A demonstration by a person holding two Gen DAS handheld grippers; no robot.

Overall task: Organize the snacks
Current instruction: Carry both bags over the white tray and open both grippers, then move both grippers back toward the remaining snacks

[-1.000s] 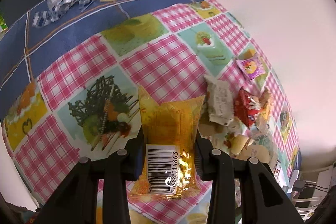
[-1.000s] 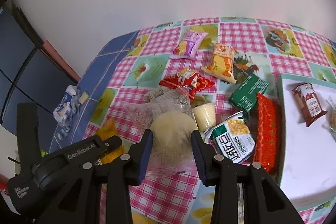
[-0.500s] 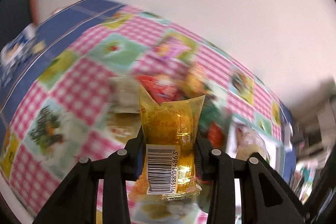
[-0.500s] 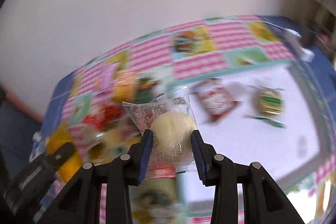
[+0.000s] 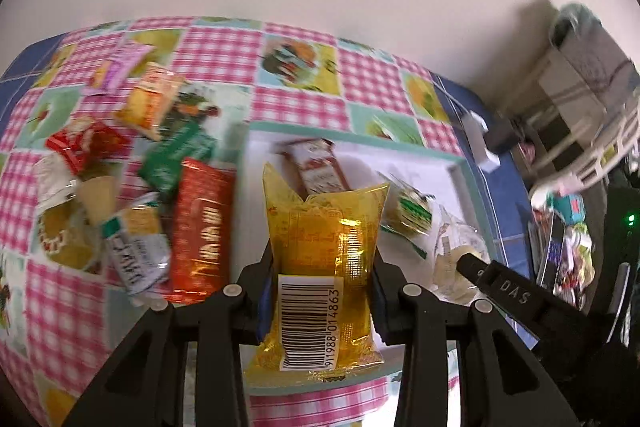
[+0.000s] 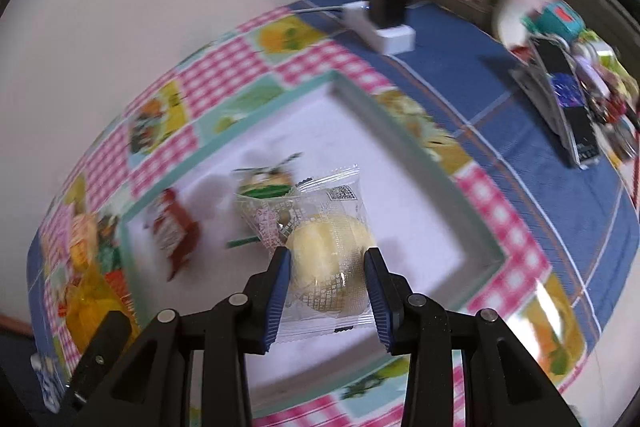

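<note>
Two snacks already lie in the tray (image 5: 464,171); a pile (image 5: 132,195) waits on the table (image 5: 304,99) beside its left rim. The left tongs (image 5: 324,291) pinch a yellow pack (image 5: 324,247), long axis pointing away, barcode end nearest. The right tongs (image 6: 326,279) pinch a clear-wrapped bun (image 6: 328,259) over the tray, its sealed end pointing away.

A tray (image 5: 466,173) sits on the desk (image 5: 296,95), holding two snack packets (image 6: 176,231). Loose snack packets (image 5: 202,227) are heaped on the desk left of the tray. A power strip (image 6: 384,31) lies behind the tray.
</note>
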